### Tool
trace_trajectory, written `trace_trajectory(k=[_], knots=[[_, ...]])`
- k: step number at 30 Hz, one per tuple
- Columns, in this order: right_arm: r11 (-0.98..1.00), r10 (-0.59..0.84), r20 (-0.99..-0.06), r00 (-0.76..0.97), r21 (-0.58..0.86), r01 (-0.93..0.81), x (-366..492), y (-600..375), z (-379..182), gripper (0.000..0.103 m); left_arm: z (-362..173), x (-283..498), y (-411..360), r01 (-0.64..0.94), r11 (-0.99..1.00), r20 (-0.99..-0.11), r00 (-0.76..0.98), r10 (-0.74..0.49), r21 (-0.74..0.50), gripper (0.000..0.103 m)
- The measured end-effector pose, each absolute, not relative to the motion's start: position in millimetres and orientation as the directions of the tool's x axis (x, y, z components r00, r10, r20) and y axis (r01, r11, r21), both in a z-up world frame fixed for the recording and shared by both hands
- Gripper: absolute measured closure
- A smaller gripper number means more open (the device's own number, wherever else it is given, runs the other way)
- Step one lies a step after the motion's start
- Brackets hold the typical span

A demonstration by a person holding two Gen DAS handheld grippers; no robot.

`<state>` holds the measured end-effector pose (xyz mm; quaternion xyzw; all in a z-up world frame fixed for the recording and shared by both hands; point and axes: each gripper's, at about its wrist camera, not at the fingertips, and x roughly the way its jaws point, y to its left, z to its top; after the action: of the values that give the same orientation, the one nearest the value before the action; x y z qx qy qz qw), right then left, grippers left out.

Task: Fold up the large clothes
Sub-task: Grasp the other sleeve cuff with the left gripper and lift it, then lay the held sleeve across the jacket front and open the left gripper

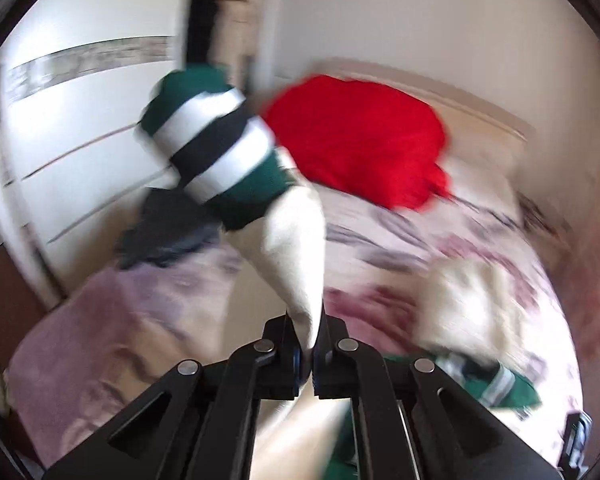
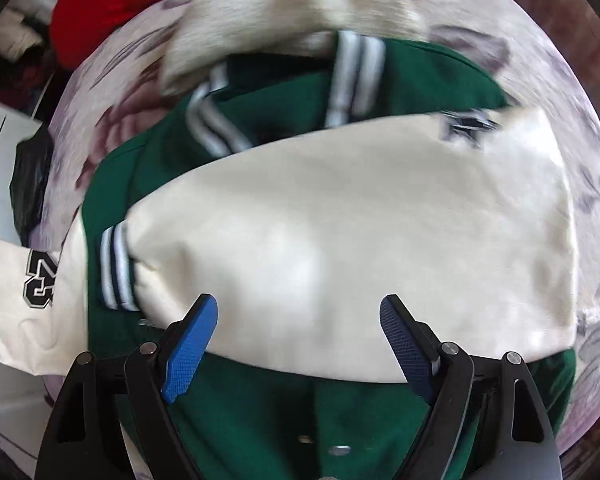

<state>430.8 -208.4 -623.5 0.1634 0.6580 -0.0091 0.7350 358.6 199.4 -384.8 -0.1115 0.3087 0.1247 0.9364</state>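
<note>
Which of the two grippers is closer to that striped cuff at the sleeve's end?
Left. The left gripper is shut on the cream sleeve leading to the striped cuff; the right gripper is open over the jacket body.

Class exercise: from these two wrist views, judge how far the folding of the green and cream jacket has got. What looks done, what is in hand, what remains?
Done: one cream sleeve already lies across the green jacket on the bed.
In hand: the left claw is shut on the other sleeve, lifted with its striped cuff in the air. The right claw is open above the jacket, holding nothing.
Left: laying that sleeve down and folding the body.
</note>
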Motion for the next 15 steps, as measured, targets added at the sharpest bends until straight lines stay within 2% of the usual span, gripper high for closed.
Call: trace_trajectory(k=[5,9,12,14,15], knots=[[0.914,0.201,-0.972,0.123,0.231,0.332,408,-305,-636,0.018,-417,383,42,-0.068,0.987,-0.687,0.725,-0.052,-0.146,0.102],[0.868,0.201,-0.973,0.116,0.232,0.44,382,-394,-647,0.018,-459,394,-64,0.087,0.986,-0.762,0.626,-0.166,-0.143,0.102],[0.832,0.195,-0.974,0.111,0.225,0.507,360,-457,-656,0.018,-503,397,-131,0.168,0.978,-0.826,0.53,-0.192,-0.12,0.101],[0.816,0.192,-0.976,0.103,0.217,0.536,347,-483,-660,0.018,-541,401,-165,0.205,0.976,-0.888,0.43,-0.161,-0.078,0.1],[0.807,0.199,-0.975,0.099,0.22,0.548,340,-496,-663,0.018,-550,402,-178,0.209,0.977,-0.906,0.402,-0.133,-0.051,0.097]])
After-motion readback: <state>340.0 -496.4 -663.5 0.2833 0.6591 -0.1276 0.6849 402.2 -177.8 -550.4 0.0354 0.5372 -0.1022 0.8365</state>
